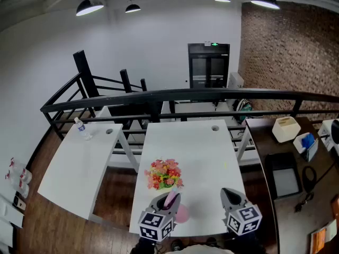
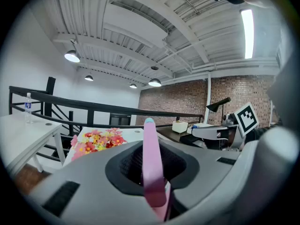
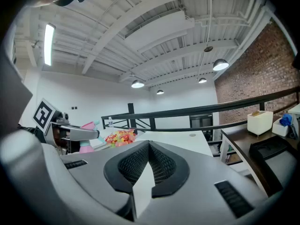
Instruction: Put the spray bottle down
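A pink spray bottle (image 1: 180,214) is held at the near edge of the white table (image 1: 201,142); my left gripper (image 1: 169,200) is shut on it. In the left gripper view the bottle's pink upper part (image 2: 151,163) stands upright between the grey jaws, which press on it from both sides. From the right gripper view the spray bottle (image 3: 86,145) shows at the far left, under the left gripper (image 3: 78,134). My right gripper (image 1: 229,192) hovers over the table's near right corner, its jaws (image 3: 149,146) closed together with nothing between them.
A bunch of red and yellow flowers (image 1: 164,174) lies on the table just beyond the left gripper. A second white table (image 1: 79,163) at the left carries a water bottle (image 1: 80,127). A black railing (image 1: 185,95) runs behind. A dark desk (image 1: 296,194) with a white box (image 1: 286,128) stands at the right.
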A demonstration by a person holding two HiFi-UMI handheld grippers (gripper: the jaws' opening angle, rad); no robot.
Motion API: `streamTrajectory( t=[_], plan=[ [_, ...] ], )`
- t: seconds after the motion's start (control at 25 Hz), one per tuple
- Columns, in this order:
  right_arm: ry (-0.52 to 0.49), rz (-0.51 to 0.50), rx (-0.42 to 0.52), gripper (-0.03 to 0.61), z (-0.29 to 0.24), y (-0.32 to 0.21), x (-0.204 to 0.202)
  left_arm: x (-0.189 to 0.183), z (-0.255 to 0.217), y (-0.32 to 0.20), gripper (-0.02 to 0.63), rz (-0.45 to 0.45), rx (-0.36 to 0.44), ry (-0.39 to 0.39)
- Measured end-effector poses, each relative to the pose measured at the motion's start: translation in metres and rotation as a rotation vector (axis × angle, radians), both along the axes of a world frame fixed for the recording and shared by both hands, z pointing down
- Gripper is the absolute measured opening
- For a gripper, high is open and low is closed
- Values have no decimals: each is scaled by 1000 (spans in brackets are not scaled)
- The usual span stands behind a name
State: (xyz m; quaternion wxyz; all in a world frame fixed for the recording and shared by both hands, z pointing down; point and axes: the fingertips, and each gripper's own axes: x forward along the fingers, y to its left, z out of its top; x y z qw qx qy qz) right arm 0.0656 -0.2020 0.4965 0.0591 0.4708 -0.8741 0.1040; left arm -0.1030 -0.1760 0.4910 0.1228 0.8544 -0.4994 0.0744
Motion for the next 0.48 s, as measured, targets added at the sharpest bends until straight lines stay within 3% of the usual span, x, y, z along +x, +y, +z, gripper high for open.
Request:
streamTrajectory(
  t=[0.28,0.48],
  plan=[
    [2,22,-9,-12,9,-5,7,46,19,-34,83,84,71,-83],
    [-6,43,-9,-12,11,-7,14,70,36,-57,83,112,80,-93]
  ],
)
